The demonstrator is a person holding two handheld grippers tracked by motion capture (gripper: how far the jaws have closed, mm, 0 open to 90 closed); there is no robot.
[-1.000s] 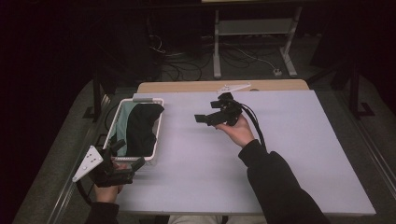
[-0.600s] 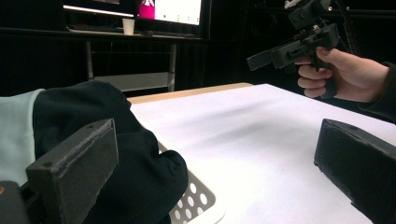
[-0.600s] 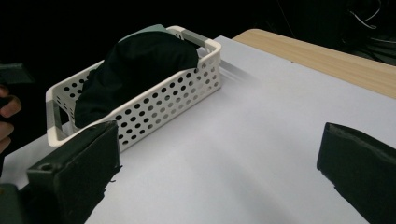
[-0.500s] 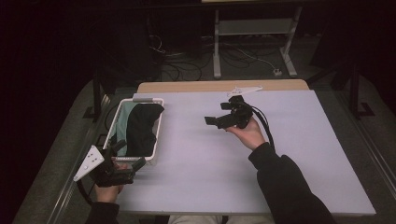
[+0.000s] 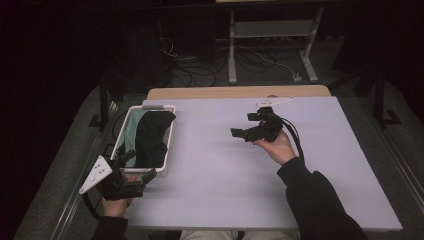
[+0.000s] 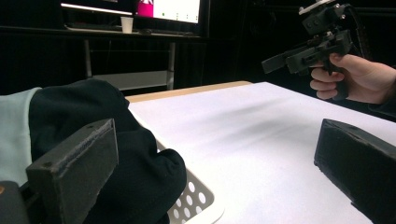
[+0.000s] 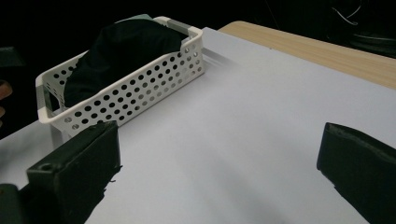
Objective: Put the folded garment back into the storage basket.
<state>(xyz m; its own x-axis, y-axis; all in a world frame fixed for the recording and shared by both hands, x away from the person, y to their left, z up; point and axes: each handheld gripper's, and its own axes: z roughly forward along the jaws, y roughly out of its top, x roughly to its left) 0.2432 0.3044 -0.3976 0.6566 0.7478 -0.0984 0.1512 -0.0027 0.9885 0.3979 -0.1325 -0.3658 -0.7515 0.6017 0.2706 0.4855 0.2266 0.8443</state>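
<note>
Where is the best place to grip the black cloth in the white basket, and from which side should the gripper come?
Probably the bulge of the black cloth that rises above the rim of the white basket. It is raised and loose, so jaws can close around a fold. Come from above with the left gripper, which is open at the basket's near end; the perforated walls block a sideways approach.

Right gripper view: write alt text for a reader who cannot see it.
A white perforated plastic basket holding dark black cloth sits at the far left of a pale lavender table top. The right gripper hangs above the table, its black jaws wide apart and holding nothing.
</note>
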